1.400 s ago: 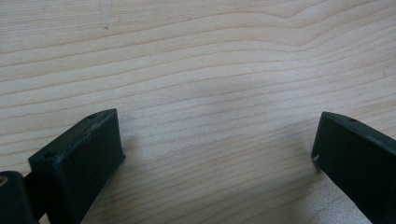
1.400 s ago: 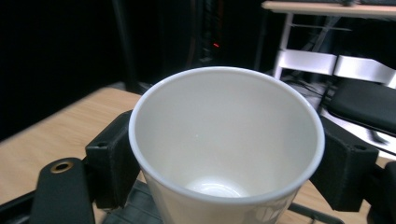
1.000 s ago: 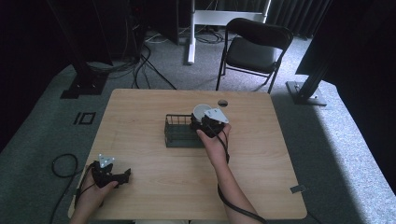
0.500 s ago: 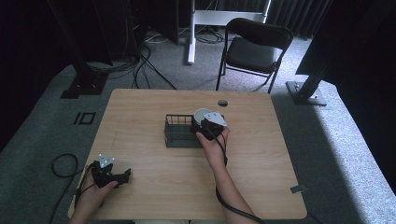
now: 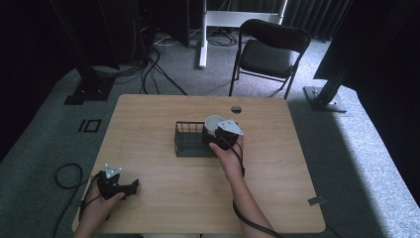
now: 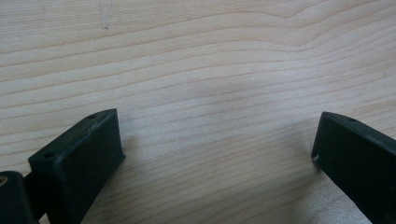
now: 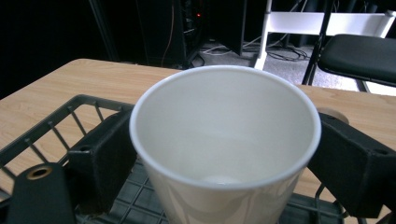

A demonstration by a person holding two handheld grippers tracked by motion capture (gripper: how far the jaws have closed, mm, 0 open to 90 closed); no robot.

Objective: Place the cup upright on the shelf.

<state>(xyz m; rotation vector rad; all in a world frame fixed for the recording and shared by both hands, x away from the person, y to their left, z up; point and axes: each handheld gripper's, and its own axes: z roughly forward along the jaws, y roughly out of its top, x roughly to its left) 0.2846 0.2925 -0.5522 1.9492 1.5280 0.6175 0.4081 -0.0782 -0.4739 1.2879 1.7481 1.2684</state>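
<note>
A white cup (image 7: 224, 140) stands upright and empty between the jaws of my right gripper (image 7: 224, 163), which is shut on its sides. The cup (image 5: 213, 122) sits at the right end of a dark wire basket (image 5: 190, 141), over the basket's mesh floor; whether it touches the floor I cannot tell. My right gripper (image 5: 218, 135) is at the table's middle. My left gripper (image 5: 128, 189) rests near the front left corner. Its jaws stand wide apart over bare wood (image 6: 210, 93), with nothing between them.
The wooden table (image 5: 148, 119) has a round cable hole (image 5: 236, 109) behind the basket. A black folding chair (image 5: 270, 52) stands past the far edge. Cables lie on the grey carpet at the left (image 5: 62, 173).
The right gripper and cup have shifted slightly left and down toward the basket's right end. The left gripper has stayed in place.
</note>
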